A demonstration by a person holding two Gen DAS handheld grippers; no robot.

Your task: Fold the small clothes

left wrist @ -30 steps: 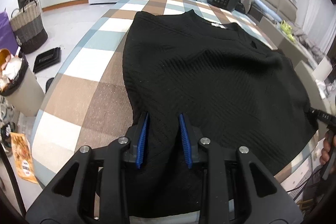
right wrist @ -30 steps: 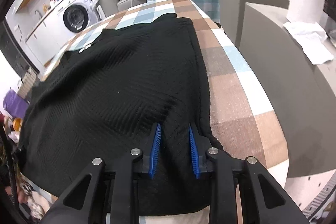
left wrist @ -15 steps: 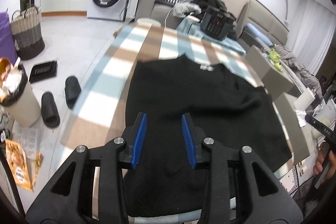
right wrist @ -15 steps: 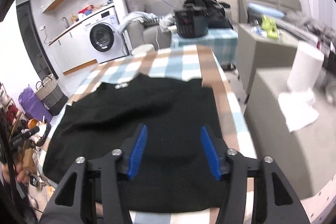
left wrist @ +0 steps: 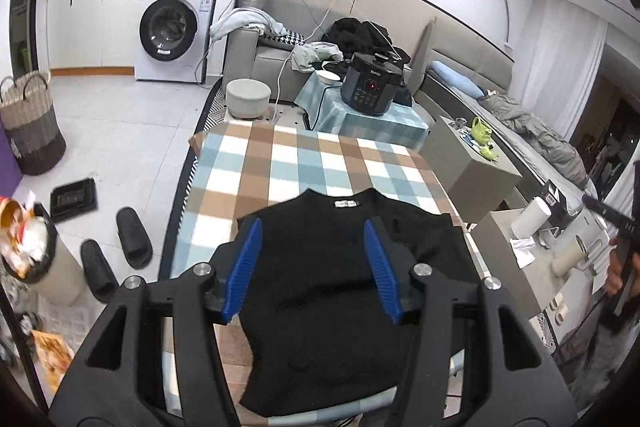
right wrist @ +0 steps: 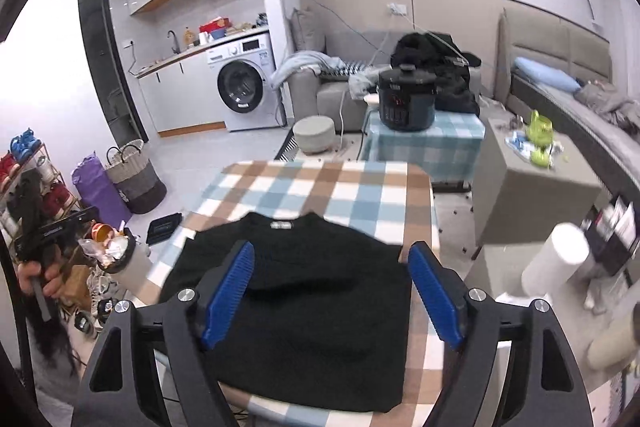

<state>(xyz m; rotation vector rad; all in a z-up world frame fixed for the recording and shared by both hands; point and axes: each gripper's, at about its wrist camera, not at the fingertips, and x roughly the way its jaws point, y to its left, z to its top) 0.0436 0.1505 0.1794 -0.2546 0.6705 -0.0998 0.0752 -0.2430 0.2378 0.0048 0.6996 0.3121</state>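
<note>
A black knitted sweater lies flat on the checked bench, collar label facing the far end. Above it hang the left claw and right claw, both with jaws that have just been opening, nothing between the blue pads. The knit looks soft, limp and fairly light, likely to sag and drape when lifted, not slippery. A pinch at the near hem corners or the shoulder edges seems the surest hold for the fold.
</note>
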